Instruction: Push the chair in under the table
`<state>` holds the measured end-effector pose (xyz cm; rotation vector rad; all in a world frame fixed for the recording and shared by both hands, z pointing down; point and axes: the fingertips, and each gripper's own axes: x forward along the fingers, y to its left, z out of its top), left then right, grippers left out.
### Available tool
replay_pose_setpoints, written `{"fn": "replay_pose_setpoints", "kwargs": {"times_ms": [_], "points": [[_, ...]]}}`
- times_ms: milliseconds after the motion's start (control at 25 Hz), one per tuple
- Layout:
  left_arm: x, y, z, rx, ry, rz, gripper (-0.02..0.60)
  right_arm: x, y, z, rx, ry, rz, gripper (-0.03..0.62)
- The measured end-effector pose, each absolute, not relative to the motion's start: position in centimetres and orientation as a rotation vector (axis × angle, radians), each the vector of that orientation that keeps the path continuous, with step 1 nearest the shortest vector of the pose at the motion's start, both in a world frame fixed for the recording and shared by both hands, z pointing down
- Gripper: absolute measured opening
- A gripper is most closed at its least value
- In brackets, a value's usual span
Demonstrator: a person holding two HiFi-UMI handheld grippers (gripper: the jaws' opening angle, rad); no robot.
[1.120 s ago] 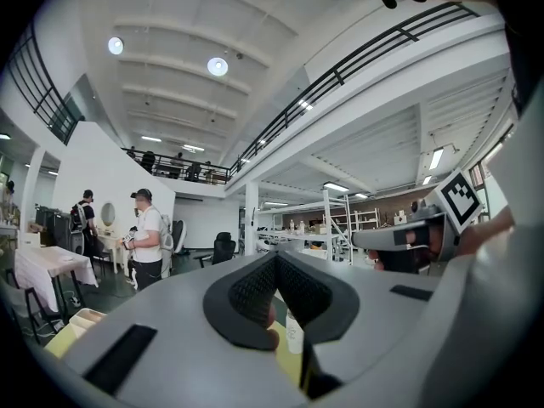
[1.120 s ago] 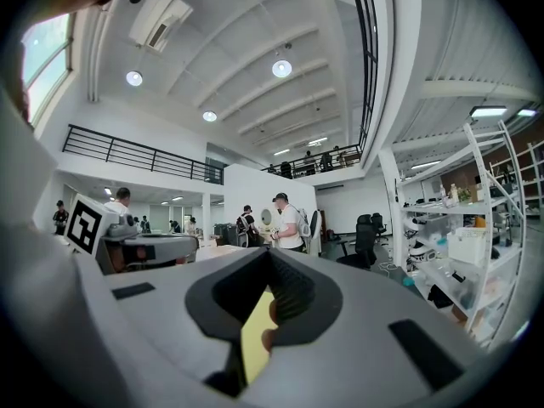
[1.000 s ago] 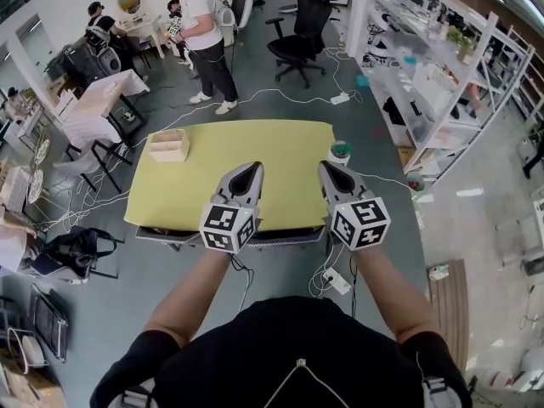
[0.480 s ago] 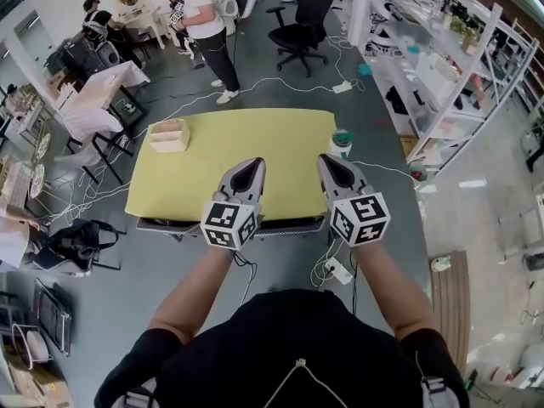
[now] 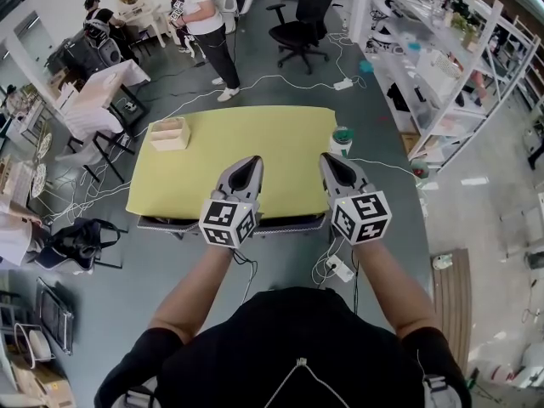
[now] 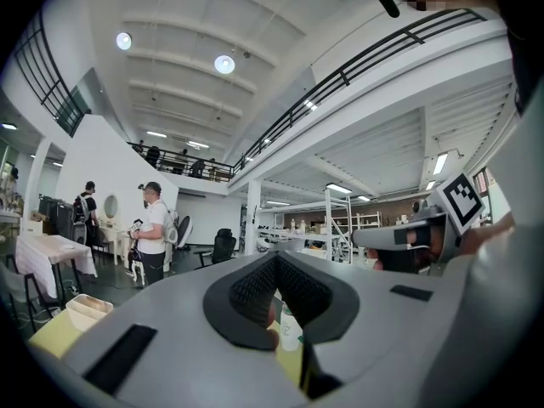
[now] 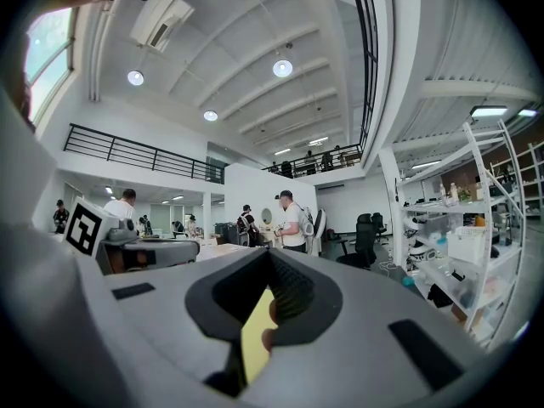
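The yellow table (image 5: pixel 255 138) stands in front of me. Along its near edge runs a dark mesh strip of the chair (image 5: pixel 285 223); the tabletop hides the rest of the chair. My left gripper (image 5: pixel 249 161) and right gripper (image 5: pixel 330 160) are held level side by side over that near edge, both shut with nothing in them. In the left gripper view the left gripper (image 6: pixel 274 266) has its jaws closed together, and the right gripper (image 7: pixel 268 270) looks the same in the right gripper view. Whether either touches the chair is hidden by the grippers' bodies.
A wooden box (image 5: pixel 168 133) sits on the table's far left corner. A green-lidded cup (image 5: pixel 341 140) stands by its right edge. A power strip (image 5: pixel 338 269) and cables lie on the floor. A person (image 5: pixel 208 24) and a black office chair (image 5: pixel 302 19) are behind. Shelving (image 5: pixel 433 66) lines the right.
Both grippers have stayed in place and shut. The view has tipped slightly, so the table sits a little higher in the picture. The standing person at the back has stepped farther away.
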<state>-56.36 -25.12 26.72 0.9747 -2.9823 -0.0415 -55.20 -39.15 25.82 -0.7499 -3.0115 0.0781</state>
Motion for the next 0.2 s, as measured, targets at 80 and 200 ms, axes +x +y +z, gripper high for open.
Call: {"fn": "replay_pose_setpoints", "kwargs": {"times_ms": [80,200], "points": [[-56.39,-25.29,26.86,0.971,-2.981,-0.041,0.009,-55.23,-39.35,26.04,-0.749,-3.007,0.080,0.014],[-56.43,-25.52,27.13,0.969,-2.979,-0.042,0.009,-55.31,-39.56,26.40,-0.747,-3.000,0.082,0.014]]}}
